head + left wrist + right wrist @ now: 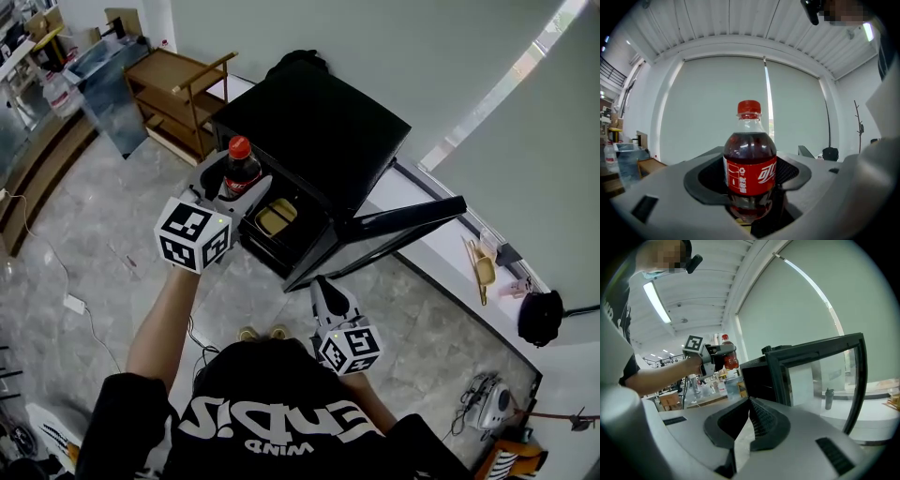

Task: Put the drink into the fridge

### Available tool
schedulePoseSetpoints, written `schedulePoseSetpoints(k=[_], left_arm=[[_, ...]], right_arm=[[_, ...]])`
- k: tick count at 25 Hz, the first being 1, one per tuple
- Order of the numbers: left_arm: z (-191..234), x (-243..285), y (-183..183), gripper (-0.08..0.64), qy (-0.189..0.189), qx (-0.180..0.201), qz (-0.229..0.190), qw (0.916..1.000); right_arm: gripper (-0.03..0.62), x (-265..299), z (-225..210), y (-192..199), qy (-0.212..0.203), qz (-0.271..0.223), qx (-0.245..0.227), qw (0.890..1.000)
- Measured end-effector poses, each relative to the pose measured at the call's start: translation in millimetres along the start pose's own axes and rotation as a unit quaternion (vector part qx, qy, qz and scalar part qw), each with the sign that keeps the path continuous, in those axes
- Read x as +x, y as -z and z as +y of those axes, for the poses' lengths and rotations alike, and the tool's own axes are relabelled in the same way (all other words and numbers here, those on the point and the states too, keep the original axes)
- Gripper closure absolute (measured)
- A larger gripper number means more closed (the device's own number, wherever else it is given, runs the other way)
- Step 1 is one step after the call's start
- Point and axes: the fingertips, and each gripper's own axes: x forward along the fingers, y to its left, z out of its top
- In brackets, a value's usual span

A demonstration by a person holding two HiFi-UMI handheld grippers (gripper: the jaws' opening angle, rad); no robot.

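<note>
A cola bottle (241,169) with a red cap and red label stands upright between the jaws of my left gripper (238,186), which is shut on it. In the left gripper view the bottle (750,164) fills the middle, and the pads press on its lower body. It hangs just left of the black mini fridge (319,122), whose glass door (403,220) stands open toward me. My right gripper (322,287) hangs lower in front of the door, shut with nothing in it (750,401). The right gripper view shows the bottle (730,357) beside the fridge (759,376).
A yellowish item (275,217) lies inside the fridge. A wooden cart (178,94) stands behind at the left. A white ledge (441,253) runs along the right with a wooden scoop (483,267) and a black bag (541,317). A cable and plug (75,303) lie on the floor.
</note>
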Motion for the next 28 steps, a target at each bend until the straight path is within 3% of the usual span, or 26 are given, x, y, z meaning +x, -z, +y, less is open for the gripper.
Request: schedulePoseSetpoints(k=[19, 28], left_arm=[[-40, -99, 122, 0.252, -0.023, -0.071, 0.034, 0.9966], [-30, -104, 136, 0.252, -0.04, -0.077, 0.033, 0.9957]], right_arm=[[0.569, 6, 24, 15, -0.024, 0.015, -0.013, 1.0], [0.569, 23, 40, 15, -0.044, 0.018, -0.017, 0.999]])
